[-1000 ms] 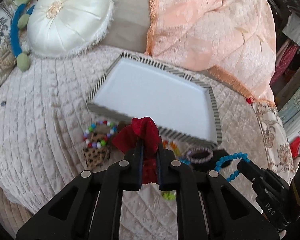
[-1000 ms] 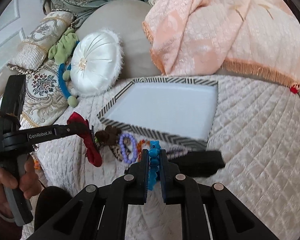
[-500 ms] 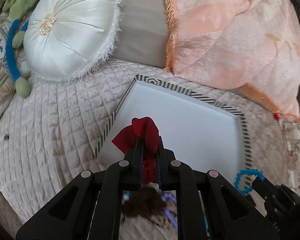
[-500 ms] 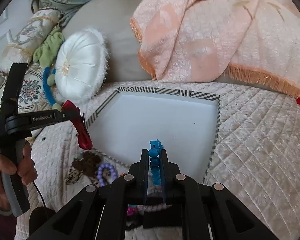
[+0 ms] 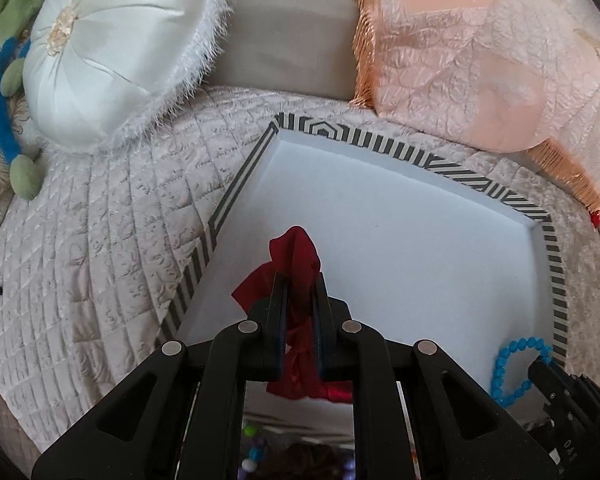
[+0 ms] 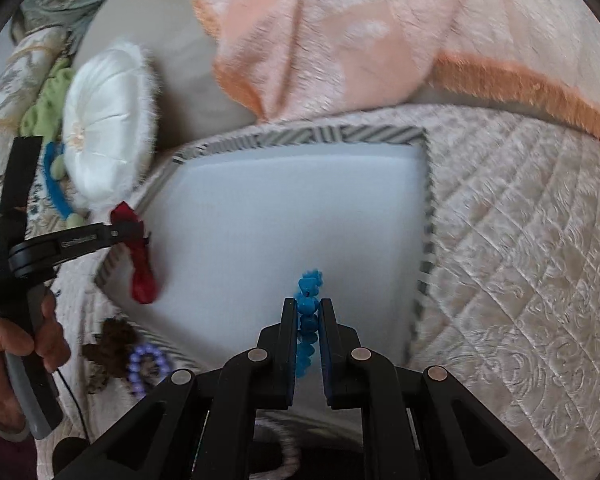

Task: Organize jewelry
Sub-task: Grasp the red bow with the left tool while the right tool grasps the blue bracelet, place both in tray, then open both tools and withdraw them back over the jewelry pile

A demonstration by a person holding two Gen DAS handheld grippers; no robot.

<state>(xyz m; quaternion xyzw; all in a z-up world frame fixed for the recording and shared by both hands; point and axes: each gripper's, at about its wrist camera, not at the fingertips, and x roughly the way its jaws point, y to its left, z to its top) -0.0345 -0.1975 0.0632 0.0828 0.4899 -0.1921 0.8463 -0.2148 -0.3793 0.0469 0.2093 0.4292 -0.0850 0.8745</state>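
A quilted beige bedspread point(image 5: 99, 248) fills the scene, with a round white cushion point(image 5: 111, 52) and a peach fringed throw point(image 5: 480, 60) heaped at its far side, and a white tray with a striped rim point(image 5: 380, 150) lying flat in the middle. You hold both tools over that tray. Your left gripper point(image 5: 297, 280) is clenched on a red fabric scrunchie point(image 5: 295, 248), pinched near its middle so its loose folds hang to either side; in the right wrist view it dangles over the tray's near left corner. Your right gripper point(image 6: 308, 308) is clamped on a blue bead bracelet point(image 6: 308, 284), gripped across the strand so the rest loops free. In the left wrist view that loop shows just inside the tray's right rim.

Carrying one piece per hand, well apart, looks meant to land them in separate spots on the bare tray floor. More pieces wait on the quilt by the tray's near edge: a purple bead bracelet point(image 6: 145, 368) and a brown item point(image 6: 111, 344) too blurred to name.
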